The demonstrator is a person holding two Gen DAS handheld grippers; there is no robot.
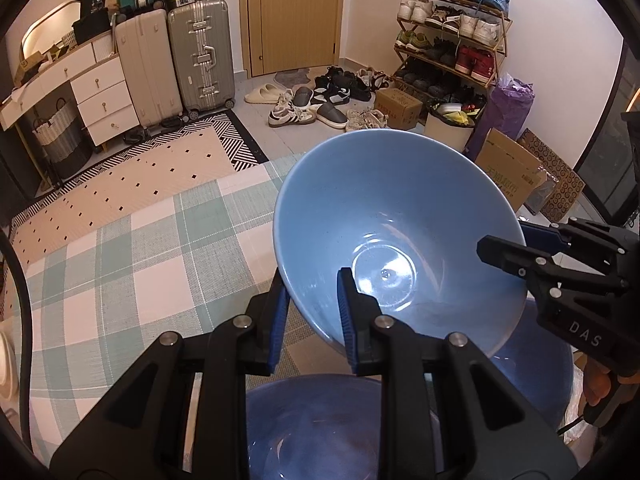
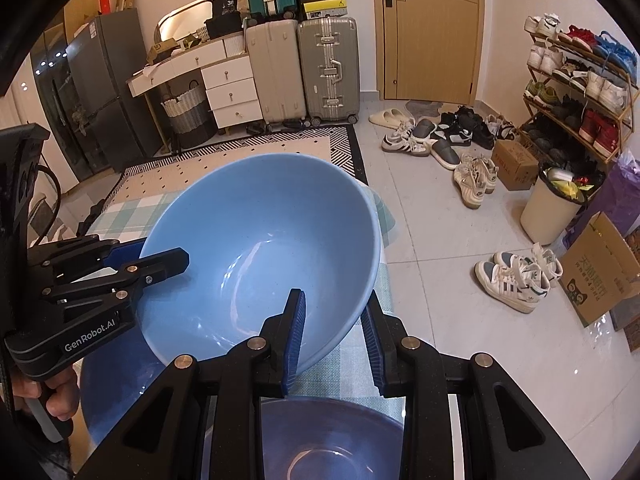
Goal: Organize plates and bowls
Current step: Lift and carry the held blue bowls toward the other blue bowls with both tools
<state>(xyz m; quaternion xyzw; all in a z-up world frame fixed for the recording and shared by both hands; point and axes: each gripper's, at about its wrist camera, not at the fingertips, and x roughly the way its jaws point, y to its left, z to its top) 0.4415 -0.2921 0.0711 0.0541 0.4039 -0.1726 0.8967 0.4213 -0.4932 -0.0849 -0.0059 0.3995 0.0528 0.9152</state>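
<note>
Left wrist view: my left tool (image 1: 314, 316) and right tool (image 2: 334, 336) each pinch the bowl (image 1: 400, 232) rim on opposite sides, holding it tilted above the desk (image 1: 132, 264). Glazed, rigid, likely slippery and breakable; rim grips look right.
</note>
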